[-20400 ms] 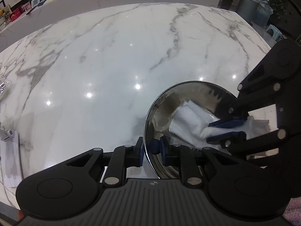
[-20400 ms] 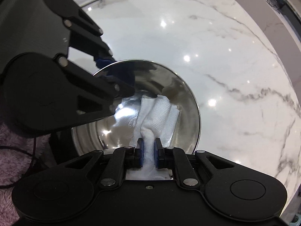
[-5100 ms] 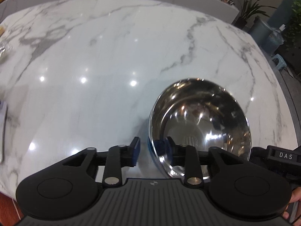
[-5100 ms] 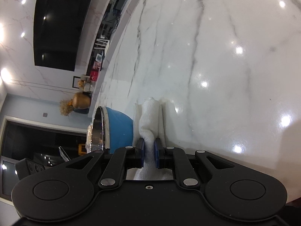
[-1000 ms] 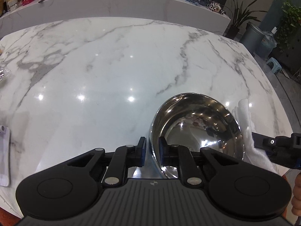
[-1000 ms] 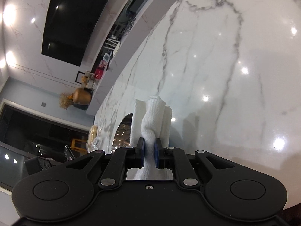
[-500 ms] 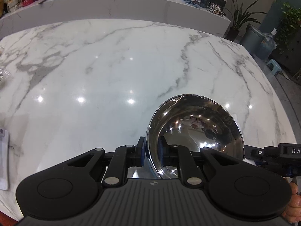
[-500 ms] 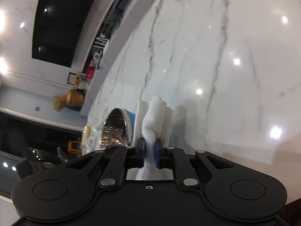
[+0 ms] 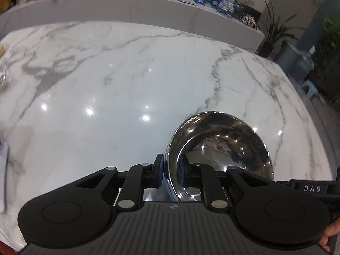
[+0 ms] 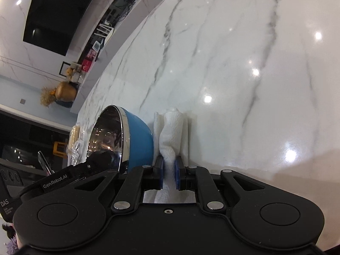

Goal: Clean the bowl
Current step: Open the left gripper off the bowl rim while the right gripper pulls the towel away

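Note:
A steel bowl (image 9: 218, 148) with a blue outside (image 10: 138, 136) stands tipped on the white marble table (image 9: 106, 85). My left gripper (image 9: 171, 170) has its blue pads on either side of the bowl's near rim, one outside and one inside. Its jaws are opening, with the rim still pinched between them. My right gripper (image 10: 169, 170) is shut on a bunched white paper towel (image 10: 173, 131). The towel stands just right of the bowl's blue wall, close to the tabletop. The right gripper's black body (image 9: 312, 188) shows at the left wrist view's right edge.
A flat white object (image 9: 3, 170) lies at the table's left edge. Behind the table runs a long counter (image 9: 127, 6) with boxes and clutter. Plants, bins and a stool (image 9: 310, 87) stand past the table's right edge. A person's fingers (image 9: 331, 233) show at the lower right.
The bowl has tipped further up on its rim in the left gripper. The right gripper has come in low beside the bowl's blue wall, and the towel has left the left wrist view.

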The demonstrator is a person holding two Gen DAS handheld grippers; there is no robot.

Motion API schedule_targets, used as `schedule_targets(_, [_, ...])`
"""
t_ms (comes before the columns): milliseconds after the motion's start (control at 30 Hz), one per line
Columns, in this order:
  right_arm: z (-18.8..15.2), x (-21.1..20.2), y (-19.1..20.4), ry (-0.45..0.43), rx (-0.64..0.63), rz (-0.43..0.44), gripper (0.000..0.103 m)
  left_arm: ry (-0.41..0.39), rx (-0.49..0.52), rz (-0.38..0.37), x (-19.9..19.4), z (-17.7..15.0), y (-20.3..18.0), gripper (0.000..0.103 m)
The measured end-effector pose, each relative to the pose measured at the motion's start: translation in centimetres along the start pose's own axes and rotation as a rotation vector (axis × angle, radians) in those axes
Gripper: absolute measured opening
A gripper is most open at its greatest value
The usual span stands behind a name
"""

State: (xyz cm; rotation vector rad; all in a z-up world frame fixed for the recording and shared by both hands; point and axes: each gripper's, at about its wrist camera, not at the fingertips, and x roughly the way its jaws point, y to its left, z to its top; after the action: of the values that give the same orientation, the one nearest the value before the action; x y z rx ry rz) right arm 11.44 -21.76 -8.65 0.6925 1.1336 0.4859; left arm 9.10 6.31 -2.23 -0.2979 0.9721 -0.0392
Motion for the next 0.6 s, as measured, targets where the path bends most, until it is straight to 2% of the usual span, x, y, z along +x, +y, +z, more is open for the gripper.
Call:
schedule_targets(133, [0.7, -1.9, 2.0, -0.07, -0.149, -0.089, 0.01, -0.044, 0.0, -0.006, -1.5, 0.1, -0.1, 0.028])
schedule_targets(200, [0.9, -3.0, 3.2, -0.103, -0.261, -0.161, 0.01, -0.078, 0.002, -0.009, -2.5, 0.3, -0.4, 0.046])
schedule_targets(333, [0.5, -3.2, 5.0, -0.151, -0.462, -0.338, 0.01, -0.124, 0.03, -0.001, -3.7, 0.5, -1.2, 0.054])
schedule_targets(400, [0.1, -2.8, 5.4, -0.169, -0.544, -0.426, 0.01, -0.145, 0.046, 0.007, -4.1, 0.5, -1.6, 0.07])
schedule_targets(467, [-0.3, -2.3, 5.2, -0.169, -0.579, -0.464, 0.01, -0.156, 0.05, 0.009, -4.3, 0.4, -1.7, 0.074])
schedule_targets(600, [-1.0, -1.4, 4.2, -0.148, -0.607, -0.495, 0.01, -0.158, 0.045, 0.012, -4.2, 0.1, -1.8, 0.075])
